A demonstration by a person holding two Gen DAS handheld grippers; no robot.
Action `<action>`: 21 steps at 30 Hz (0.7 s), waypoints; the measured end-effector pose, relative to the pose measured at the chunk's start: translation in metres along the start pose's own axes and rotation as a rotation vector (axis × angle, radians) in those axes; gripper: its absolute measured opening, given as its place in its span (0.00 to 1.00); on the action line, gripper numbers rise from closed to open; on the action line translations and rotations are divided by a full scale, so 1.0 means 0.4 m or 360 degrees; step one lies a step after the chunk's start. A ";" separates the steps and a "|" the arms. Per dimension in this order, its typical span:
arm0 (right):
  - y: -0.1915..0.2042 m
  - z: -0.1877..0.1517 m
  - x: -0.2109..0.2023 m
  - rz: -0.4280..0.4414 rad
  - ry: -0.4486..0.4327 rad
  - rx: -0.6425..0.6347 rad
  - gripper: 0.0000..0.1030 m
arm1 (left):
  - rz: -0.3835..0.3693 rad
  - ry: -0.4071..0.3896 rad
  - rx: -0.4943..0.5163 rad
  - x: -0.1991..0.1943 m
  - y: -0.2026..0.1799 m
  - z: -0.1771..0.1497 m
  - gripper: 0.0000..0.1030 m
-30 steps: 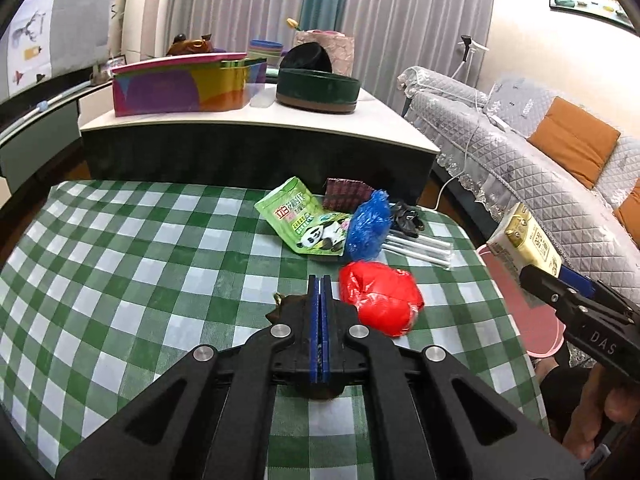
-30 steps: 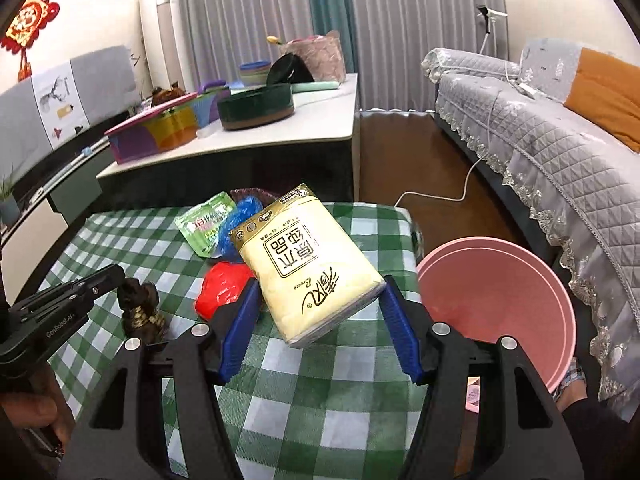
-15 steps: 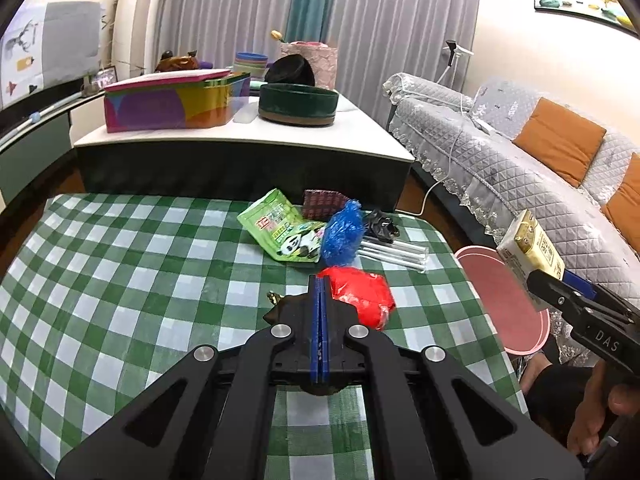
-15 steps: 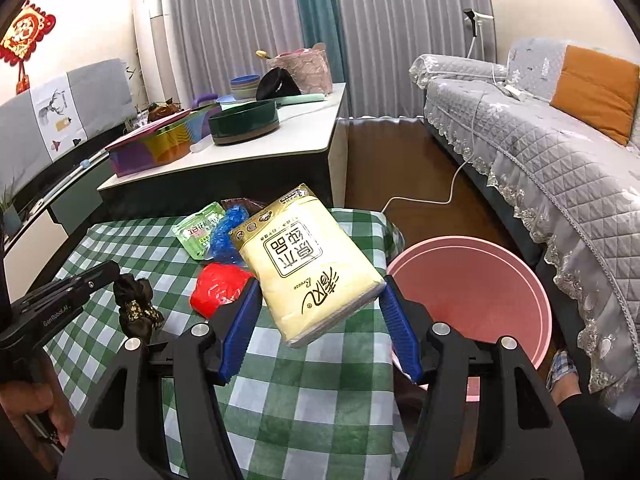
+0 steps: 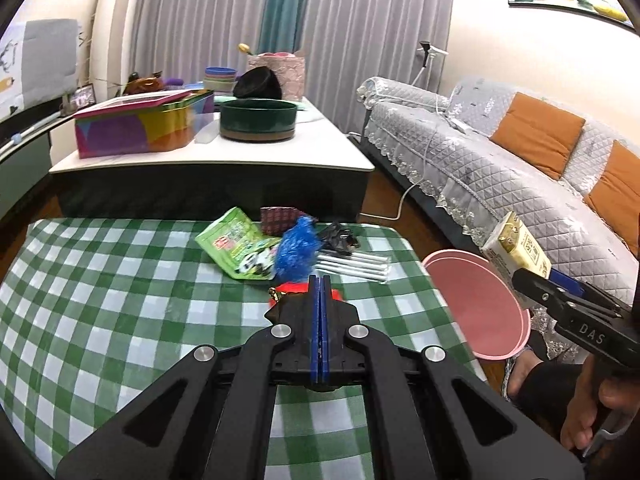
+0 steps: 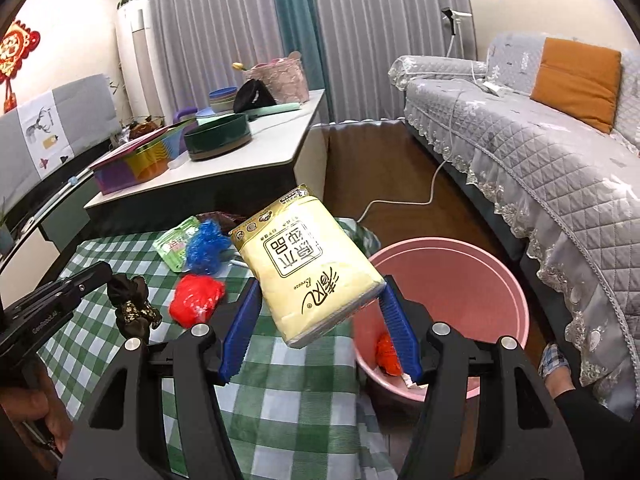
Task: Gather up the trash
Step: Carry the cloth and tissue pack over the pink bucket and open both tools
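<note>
- The right gripper [image 6: 318, 308] is clamped across the near end of a yellow tissue pack [image 6: 306, 260], one blue pad on each side, so the pack's long axis runs forward and away from the hand, tilted up.
- The pink bin [image 6: 460, 276] stands on the floor just off the desk's [image 6: 280, 392] right edge. From the right gripper it lies ahead and to the right, lower down; the pack hangs over the desk edge beside the bin's rim, so I judge a short carry rightward comes before letting go.
- A red scrap [image 6: 388, 356] already lies in the bin.
- The left gripper [image 6: 108, 276] is closed tight, pinching a dark crumpled wrapper [image 6: 132, 308] over the checked cloth, farther from the bin than the right.
- A red bag [image 6: 196, 300], blue bag [image 6: 206, 248], green packet [image 6: 176, 244] and white straws [image 5: 352, 264] wait on the desk.
</note>
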State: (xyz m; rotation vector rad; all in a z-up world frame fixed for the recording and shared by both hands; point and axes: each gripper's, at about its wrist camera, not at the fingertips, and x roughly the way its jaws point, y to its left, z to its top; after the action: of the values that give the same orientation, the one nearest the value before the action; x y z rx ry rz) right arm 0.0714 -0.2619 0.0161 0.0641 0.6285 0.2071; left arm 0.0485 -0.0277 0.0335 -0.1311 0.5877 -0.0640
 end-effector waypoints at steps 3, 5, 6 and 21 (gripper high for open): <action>-0.019 0.001 -0.002 -0.0029 -0.0004 0.0011 0.59 | -0.0027 0.0000 0.0016 0.003 -0.021 0.003 0.00; -0.035 0.001 -0.004 -0.0049 -0.0009 0.0022 0.59 | -0.0043 0.0001 0.0028 0.006 -0.036 0.005 0.00; -0.041 0.001 -0.006 -0.0057 -0.0012 0.0026 0.59 | -0.0055 0.0004 0.0034 0.008 -0.045 0.006 0.00; -0.172 0.010 0.001 -0.0202 -0.0034 0.0148 0.59 | -0.0188 0.0054 0.0156 0.061 -0.173 0.038 0.00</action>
State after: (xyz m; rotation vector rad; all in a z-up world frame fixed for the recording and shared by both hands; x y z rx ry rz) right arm 0.0859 -0.3289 0.0106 0.1154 0.6186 0.0545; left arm 0.0755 -0.0970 0.0423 -0.0697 0.6094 -0.2093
